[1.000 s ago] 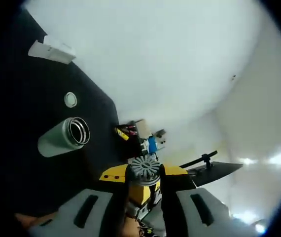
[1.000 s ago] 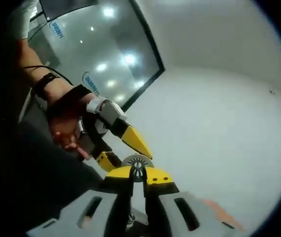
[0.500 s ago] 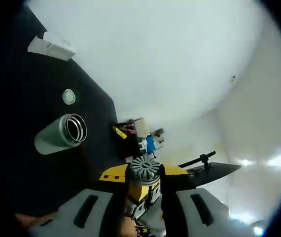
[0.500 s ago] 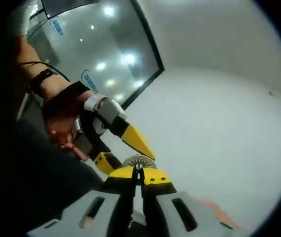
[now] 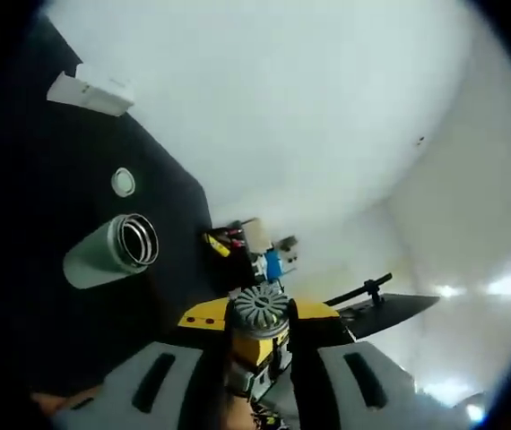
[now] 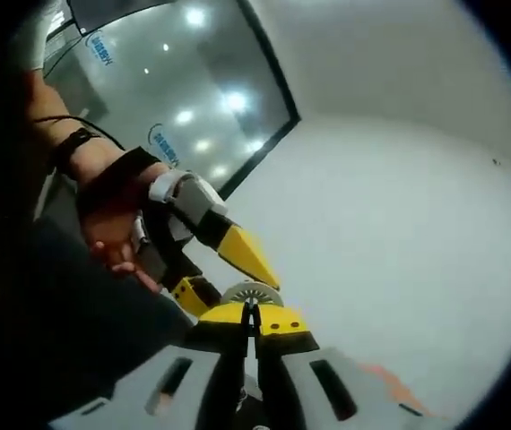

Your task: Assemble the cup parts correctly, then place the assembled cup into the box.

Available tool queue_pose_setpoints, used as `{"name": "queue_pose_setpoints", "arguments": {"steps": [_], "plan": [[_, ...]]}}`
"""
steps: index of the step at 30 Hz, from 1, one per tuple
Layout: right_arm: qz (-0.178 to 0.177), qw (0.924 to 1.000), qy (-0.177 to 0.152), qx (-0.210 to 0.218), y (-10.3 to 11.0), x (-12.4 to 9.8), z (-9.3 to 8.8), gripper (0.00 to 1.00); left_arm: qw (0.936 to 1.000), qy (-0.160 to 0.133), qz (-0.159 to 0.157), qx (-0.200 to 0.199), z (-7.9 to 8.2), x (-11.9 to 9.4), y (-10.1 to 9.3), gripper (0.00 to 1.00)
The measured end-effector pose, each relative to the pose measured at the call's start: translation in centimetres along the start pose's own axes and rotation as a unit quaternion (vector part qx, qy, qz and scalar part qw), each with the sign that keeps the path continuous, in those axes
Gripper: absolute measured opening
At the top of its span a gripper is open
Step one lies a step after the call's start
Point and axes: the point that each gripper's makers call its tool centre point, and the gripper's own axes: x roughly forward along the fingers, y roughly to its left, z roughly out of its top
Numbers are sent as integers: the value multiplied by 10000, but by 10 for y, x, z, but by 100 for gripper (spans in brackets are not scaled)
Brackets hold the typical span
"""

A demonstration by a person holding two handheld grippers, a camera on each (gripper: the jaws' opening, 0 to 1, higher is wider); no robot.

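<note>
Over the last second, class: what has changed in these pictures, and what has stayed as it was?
Almost nothing. The right gripper has narrowed its jaws slightly on the ribbed grey disc; the left gripper still grips it too. The cup body and small white ring stay lying on the dark surface.

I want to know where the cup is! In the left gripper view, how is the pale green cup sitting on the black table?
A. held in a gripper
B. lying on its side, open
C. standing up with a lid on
B: the pale green cup lies sideways on the black table, its open ringed mouth showing.
</note>
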Motion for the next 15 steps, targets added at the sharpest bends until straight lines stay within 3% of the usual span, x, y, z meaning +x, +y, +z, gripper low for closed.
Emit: {"name": "queue_pose_setpoints", "arguments": {"steps": [2, 6, 10, 13, 15], "plan": [[17, 10000, 24, -12, -1, 0, 1, 1, 9999, -90, -25, 137, 2, -1, -2, 22], [-32, 9999, 21, 103, -12, -2, 2, 0, 9994, -315, -116, 46, 10, -3, -5, 23], [-6, 9990, -47, 450, -23, -6, 5, 0, 9989, -297, 28, 364, 11, -5, 0, 21], [-7, 9982, -58, 593, -34, -9, 5, 0, 9970, -582, -24, 500, 23, -15, 0, 21], [-25, 9981, -28, 621, -41, -12, 4, 0, 9969, -555, -101, 544, 26, -22, -3, 21]]}}
